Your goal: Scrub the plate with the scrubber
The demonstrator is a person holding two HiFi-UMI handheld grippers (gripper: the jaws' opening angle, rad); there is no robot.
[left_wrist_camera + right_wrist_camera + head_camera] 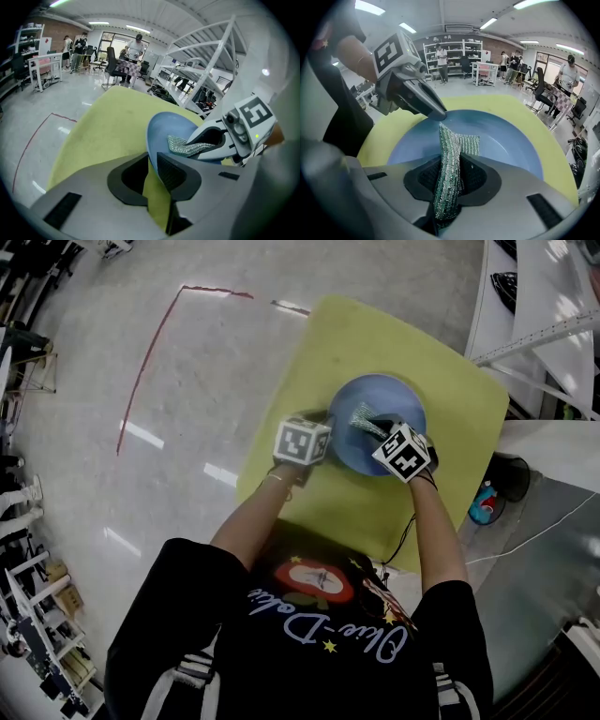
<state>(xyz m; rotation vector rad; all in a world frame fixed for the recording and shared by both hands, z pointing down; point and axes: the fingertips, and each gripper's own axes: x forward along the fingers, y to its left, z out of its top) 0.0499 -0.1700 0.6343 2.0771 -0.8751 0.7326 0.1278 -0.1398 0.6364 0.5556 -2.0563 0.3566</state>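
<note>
L tool [151,171]: clamped on plate [165,127] rim. R tool [450,179]: clenched on scrubber [451,143], touching plate; head view: near rim hidden

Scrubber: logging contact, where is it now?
Right gripper view: the scrubber is clamped in the right gripper's jaws, tip over the blue plate, near the left gripper.

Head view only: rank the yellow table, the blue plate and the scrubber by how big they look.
1. yellow table: largest by far.
2. blue plate: clearly smaller, lying well inside the tabletop.
3. scrubber: smallest, a narrow strip over the plate, though only part of it shows.
</note>
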